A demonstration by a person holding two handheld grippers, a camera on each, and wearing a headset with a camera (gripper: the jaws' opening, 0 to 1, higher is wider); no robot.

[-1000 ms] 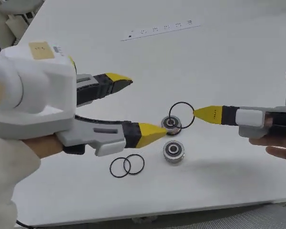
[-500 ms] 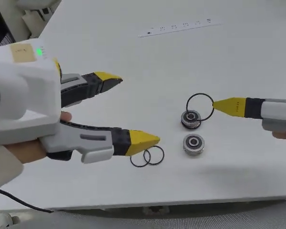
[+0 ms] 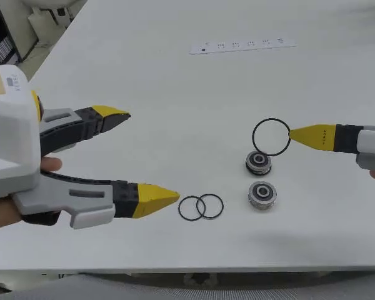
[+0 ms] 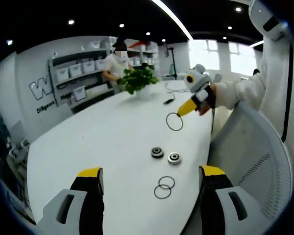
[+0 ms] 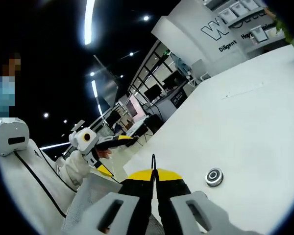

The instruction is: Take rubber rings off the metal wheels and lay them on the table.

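Two metal wheels lie on the white table (image 3: 175, 75): one (image 3: 258, 162) farther, one (image 3: 262, 194) nearer. Two black rubber rings (image 3: 200, 207) lie overlapping on the table left of them. My right gripper (image 3: 292, 134) is shut on a third rubber ring (image 3: 271, 136), which it holds in the air just above the farther wheel; in the right gripper view the ring (image 5: 153, 161) shows edge-on between the closed tips (image 5: 155, 175). My left gripper (image 3: 151, 156) stands open at the left, away from the wheels, with nothing between its tips. The left gripper view has both wheels (image 4: 165, 155) and the loose rings (image 4: 163, 187).
A white power strip (image 3: 242, 45) lies at the far side of the table. The table's near edge runs just below the rings. A potted plant (image 4: 137, 81) and a person stand at the far end in the left gripper view.
The right gripper has lifted the ring up and clear of the farther wheel. The left gripper has drawn back to the left, away from the wheels, still open.
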